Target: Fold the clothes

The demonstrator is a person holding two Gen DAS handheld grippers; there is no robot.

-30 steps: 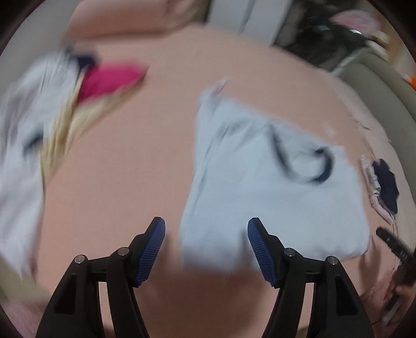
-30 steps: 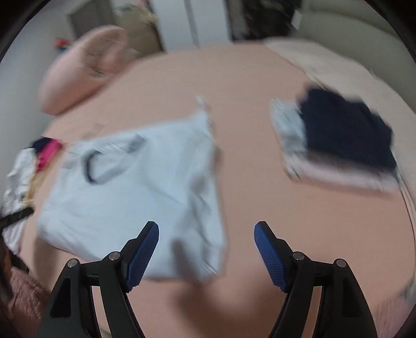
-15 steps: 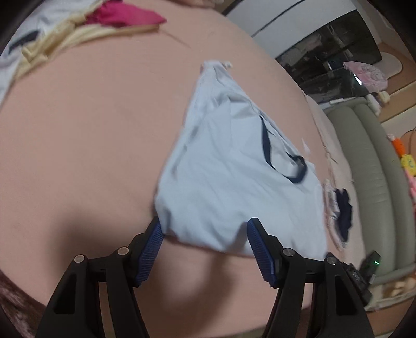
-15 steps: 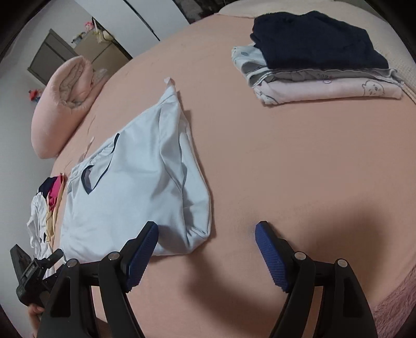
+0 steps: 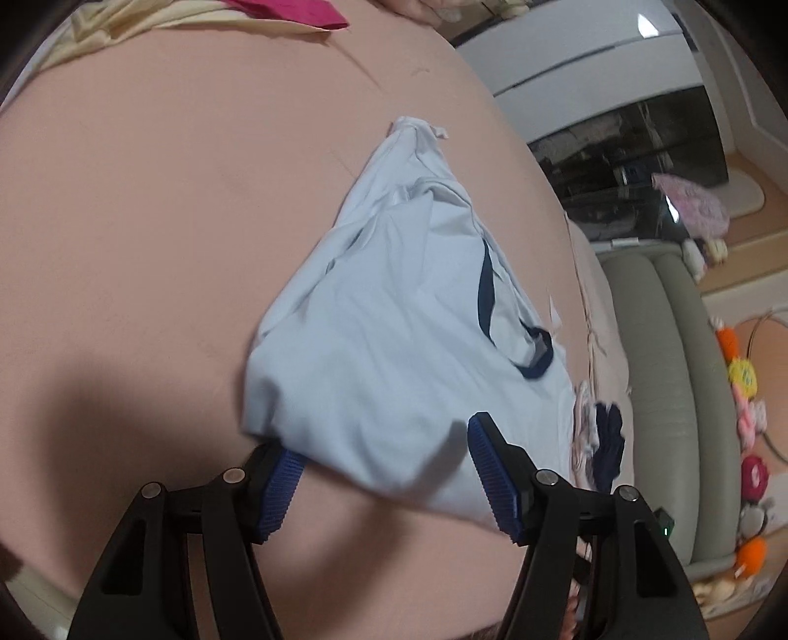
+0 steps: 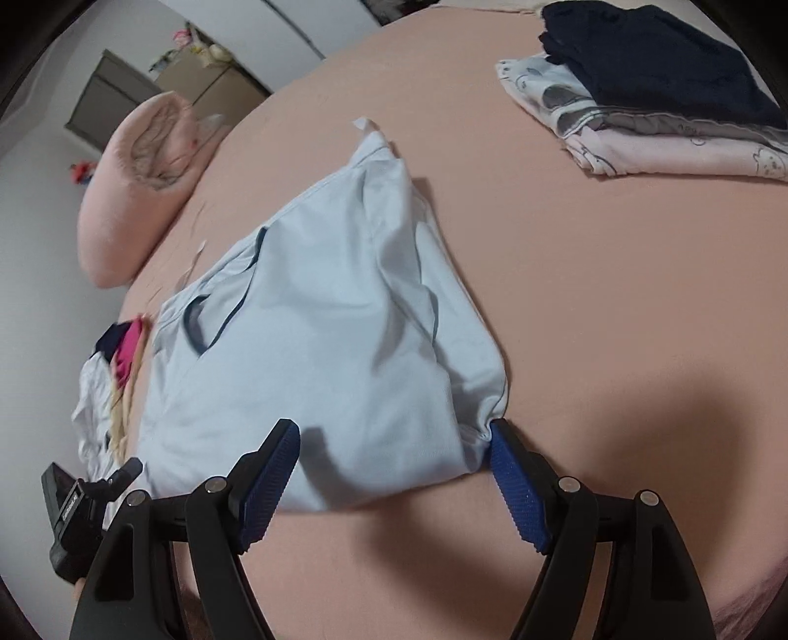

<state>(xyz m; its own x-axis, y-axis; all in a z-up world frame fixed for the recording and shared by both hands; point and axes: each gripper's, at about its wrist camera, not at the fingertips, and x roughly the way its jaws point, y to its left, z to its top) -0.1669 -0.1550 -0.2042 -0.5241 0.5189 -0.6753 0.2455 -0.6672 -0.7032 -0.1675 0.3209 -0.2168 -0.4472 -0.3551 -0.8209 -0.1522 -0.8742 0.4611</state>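
A pale blue t-shirt with a navy collar [image 5: 394, 335] lies partly folded on the pink bed; it also shows in the right wrist view [image 6: 325, 325]. My left gripper [image 5: 389, 467] is open, its jaws either side of the shirt's near left corner, the left blue pad partly under the cloth edge. My right gripper [image 6: 394, 453] is open, its jaws either side of the shirt's near right corner, the right pad touching the cloth.
A stack of folded clothes with a navy item on top [image 6: 660, 88] lies far right on the bed [image 6: 591, 275]. A pile of unfolded clothes [image 6: 113, 389] lies at the left, also seen in the left wrist view [image 5: 197, 15]. A pink pillow [image 6: 143, 177] sits behind.
Both grippers have moved down and forward to the shirt's near edge; the hem now lies between each pair of open jaws.
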